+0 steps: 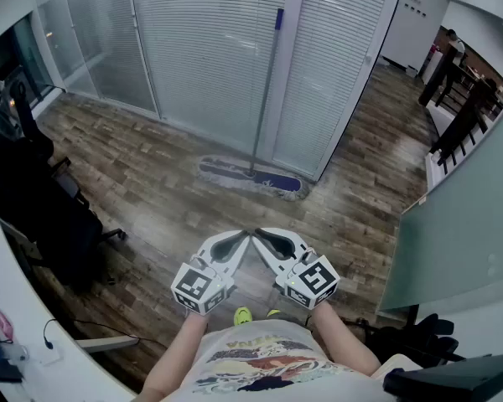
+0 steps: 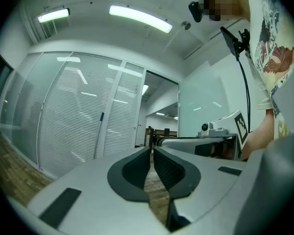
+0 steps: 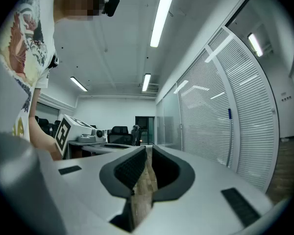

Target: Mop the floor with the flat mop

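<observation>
We hold the left gripper [image 1: 243, 238] and right gripper [image 1: 260, 236] level, tips meeting, both clenched on nothing, well short of the mop [image 1: 250, 177]. The mop's head lies on the floor [image 1: 151, 187], its handle against the blinds [image 1: 201, 48].

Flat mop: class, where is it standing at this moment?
In the head view the flat mop stands at upper centre. Its head rests on the wooden floor and its handle leans against the white post between the blinds.
</observation>
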The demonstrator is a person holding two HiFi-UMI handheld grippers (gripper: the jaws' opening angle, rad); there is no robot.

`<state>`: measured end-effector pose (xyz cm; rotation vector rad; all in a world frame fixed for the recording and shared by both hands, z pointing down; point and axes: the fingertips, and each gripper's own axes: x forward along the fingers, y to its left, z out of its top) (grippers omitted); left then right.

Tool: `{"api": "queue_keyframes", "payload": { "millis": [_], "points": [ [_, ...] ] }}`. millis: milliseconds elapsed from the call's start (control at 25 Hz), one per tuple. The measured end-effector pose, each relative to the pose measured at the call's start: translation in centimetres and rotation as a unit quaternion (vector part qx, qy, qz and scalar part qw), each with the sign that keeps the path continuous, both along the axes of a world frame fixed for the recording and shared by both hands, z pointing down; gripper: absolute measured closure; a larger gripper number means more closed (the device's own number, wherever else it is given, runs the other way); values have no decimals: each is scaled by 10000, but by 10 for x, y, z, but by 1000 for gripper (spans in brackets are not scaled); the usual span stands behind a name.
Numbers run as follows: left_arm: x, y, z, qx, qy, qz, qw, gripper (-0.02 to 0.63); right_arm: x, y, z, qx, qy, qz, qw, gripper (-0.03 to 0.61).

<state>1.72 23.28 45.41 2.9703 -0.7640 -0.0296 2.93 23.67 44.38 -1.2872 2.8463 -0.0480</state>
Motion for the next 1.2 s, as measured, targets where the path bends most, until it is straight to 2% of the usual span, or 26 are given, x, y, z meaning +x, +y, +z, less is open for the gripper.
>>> {"api": "queue_keyframes", "payload": {
  "millis": [320,720,880,1200],
  "points": [
    [8,-14,-1,-13,17,17,10000,583,8,-15,-2,50,44,34,10000,525],
    [15,-26,-11,93,27,155,9998,583,16,-29,-7,-89,-213,40,9997,526],
    [18,-30,-11,55,56,215,9997,583,19,-32,-9,111,-6,207,9997,526],
    [34,-59,-12,-87,65,251,9996,583,33,-57,-11,32,-134,142,9998,534]
  ]
}}
